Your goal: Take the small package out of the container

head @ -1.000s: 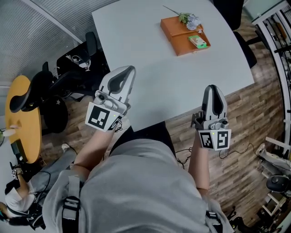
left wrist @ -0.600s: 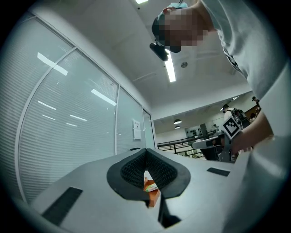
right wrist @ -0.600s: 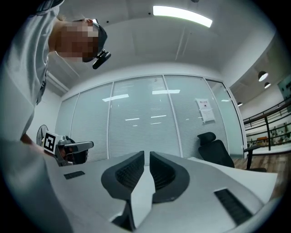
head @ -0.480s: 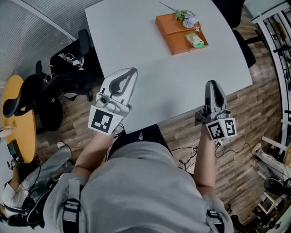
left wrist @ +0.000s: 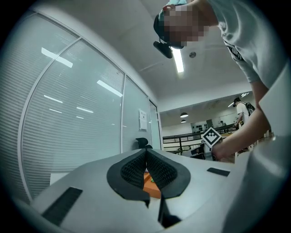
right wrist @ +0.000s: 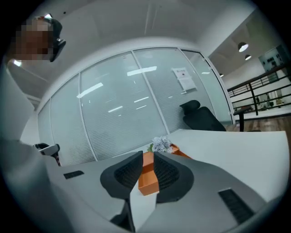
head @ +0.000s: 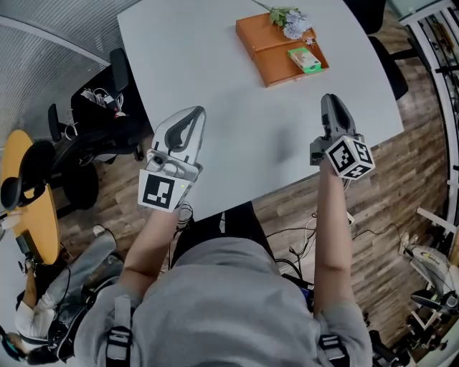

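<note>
An orange tray-like container [head: 267,44] lies at the far side of the white table [head: 215,79]. In its right end rests a small green package [head: 305,59], and a flower sprig [head: 289,16] lies at its far end. My left gripper [head: 192,115] hovers over the table's near left part, its jaws shut and empty. Over the near right part, my right gripper [head: 330,102] is narrowly open with nothing between the jaws, well short of the container. The left gripper view shows a bit of the container [left wrist: 150,184] past the left gripper [left wrist: 146,152]. The right gripper [right wrist: 146,157] frames the container [right wrist: 148,181] and the flowers [right wrist: 161,144].
Black office chairs [head: 86,143] stand left of the table, with another chair [right wrist: 200,118] beyond its far end. A round yellow table [head: 29,208] is at the far left. Wooden floor with cables [head: 301,236] lies below the table's near edge. Glass walls enclose the room.
Both grippers have moved forward over the table toward the container. The right one has risen and advanced more. Neither gripper's jaws have changed.
</note>
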The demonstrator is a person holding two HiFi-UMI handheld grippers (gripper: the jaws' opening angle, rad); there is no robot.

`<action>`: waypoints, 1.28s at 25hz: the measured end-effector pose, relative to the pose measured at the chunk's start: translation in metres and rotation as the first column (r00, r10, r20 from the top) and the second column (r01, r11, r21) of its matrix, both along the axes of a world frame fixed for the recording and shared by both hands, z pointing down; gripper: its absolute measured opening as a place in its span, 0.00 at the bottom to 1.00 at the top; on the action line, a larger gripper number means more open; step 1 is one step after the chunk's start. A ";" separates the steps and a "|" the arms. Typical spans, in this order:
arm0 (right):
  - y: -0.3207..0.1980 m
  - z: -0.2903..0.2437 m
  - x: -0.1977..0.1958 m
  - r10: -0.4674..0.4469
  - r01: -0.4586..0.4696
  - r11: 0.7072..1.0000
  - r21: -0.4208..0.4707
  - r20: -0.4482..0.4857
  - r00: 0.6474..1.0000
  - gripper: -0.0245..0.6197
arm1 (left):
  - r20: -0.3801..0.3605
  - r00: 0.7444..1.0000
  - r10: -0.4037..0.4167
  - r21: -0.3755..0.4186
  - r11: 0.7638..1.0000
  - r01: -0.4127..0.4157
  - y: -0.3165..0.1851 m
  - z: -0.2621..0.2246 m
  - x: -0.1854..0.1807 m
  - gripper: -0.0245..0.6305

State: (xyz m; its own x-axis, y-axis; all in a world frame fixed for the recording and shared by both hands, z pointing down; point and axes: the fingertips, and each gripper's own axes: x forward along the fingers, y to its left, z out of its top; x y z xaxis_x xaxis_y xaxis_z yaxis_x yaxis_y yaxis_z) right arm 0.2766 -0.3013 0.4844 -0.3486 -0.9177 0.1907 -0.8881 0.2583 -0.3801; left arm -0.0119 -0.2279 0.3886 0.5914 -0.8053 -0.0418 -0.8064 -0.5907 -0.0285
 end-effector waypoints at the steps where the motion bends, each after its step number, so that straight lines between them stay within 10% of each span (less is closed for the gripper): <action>1: -0.012 0.009 0.003 0.003 -0.003 1.000 -0.023 0.007 1.000 0.14 | 0.004 1.000 -0.002 -0.008 1.000 0.002 -0.004 0.004 0.001 0.07; 22: -0.136 0.151 0.034 0.193 -0.173 0.922 -0.345 0.025 0.981 0.27 | 0.065 0.998 -0.015 -0.106 0.994 0.022 -0.009 0.047 0.009 0.07; 32: -0.130 0.110 0.019 0.132 -0.140 0.957 -0.255 -0.047 0.990 0.12 | 0.058 0.998 -0.029 -0.071 0.997 0.033 -0.002 0.035 -0.008 0.07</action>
